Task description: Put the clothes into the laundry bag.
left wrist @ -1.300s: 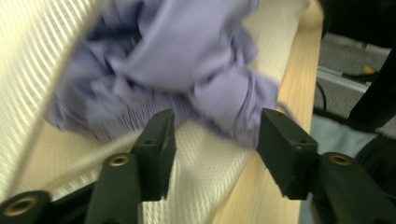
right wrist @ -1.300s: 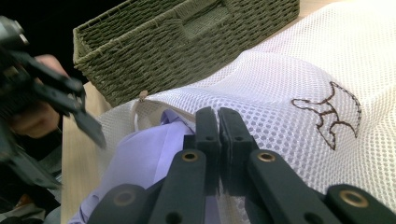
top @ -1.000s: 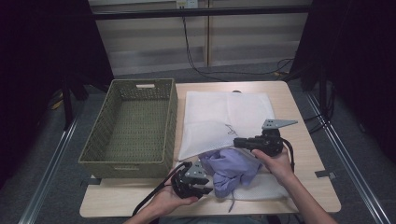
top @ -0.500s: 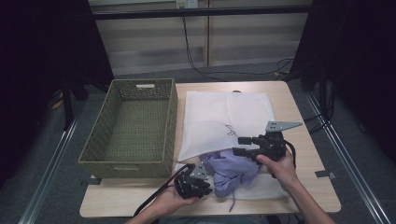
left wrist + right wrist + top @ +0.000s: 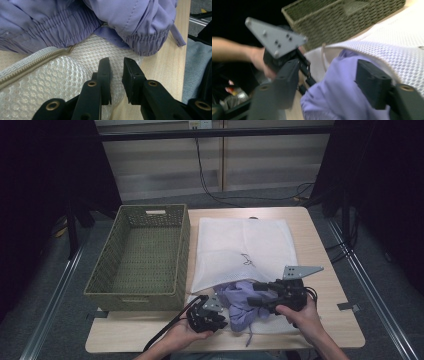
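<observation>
A white mesh laundry bag (image 5: 245,245) lies flat on the table with its zipped mouth toward me. A purple garment (image 5: 240,302) is bunched at that mouth. My left gripper (image 5: 220,317) sits at the bag's near left corner. Its jaws have just been closing and now pinch a fold of the mesh bag (image 5: 50,82) below the purple garment (image 5: 50,30). My right gripper (image 5: 252,295) points left at the garment. Its jaws have just sprung wide and eased in slightly. The purple garment (image 5: 337,95) lies loose between them, beside the mesh bag (image 5: 392,47).
A green woven basket (image 5: 132,300) stands at the table's left, beside the bag. Bare table (image 5: 320,330) lies to the right of my right hand. Cables run across the floor behind the table. The basket (image 5: 342,20) shows behind the other gripper's grey plate (image 5: 274,37).
My right gripper has opened off the purple garment and drawn back toward the table's near edge. The left hand has stayed at the bag's corner.
</observation>
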### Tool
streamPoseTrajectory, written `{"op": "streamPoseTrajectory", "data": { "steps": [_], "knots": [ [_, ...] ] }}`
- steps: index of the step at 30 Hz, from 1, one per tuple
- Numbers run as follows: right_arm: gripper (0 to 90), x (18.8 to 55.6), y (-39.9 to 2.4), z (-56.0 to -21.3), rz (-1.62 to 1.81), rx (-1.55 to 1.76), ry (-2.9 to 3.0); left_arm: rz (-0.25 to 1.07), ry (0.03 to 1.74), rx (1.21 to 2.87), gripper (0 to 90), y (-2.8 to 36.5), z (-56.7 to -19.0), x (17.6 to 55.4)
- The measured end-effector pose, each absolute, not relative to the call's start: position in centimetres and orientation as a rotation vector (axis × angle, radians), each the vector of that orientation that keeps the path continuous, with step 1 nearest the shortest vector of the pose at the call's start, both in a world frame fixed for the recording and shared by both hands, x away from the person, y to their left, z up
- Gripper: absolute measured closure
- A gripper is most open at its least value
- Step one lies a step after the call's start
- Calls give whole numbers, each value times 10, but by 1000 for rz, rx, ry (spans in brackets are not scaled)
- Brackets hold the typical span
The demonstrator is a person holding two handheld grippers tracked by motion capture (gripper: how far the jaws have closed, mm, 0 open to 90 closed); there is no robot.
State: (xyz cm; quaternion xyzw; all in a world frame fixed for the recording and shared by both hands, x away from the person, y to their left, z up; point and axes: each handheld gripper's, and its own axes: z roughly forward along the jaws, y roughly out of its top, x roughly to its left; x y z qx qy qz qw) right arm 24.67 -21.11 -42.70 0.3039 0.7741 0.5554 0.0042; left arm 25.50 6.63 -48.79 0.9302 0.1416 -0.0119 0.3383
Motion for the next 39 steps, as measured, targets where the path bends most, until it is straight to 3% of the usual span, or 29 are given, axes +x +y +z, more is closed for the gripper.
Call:
{"op": "streamPoseTrajectory", "data": {
  "steps": [4,8,16,29,39],
  "knots": [
    [477,238,-203,-430,1733,887,2484,-31,363,2435,764,66,-487,255],
    [490,239,-193,-439,1704,864,2546,-31,362,2435,764,67,-487,255],
    [417,239,-179,-461,1613,885,2640,-34,360,2439,764,66,-487,255],
    [399,246,-171,-487,1457,841,2698,-48,364,2433,765,65,-487,256],
    [687,252,-171,-494,1370,859,2727,-36,354,2454,777,65,-486,256]
  ]
}}
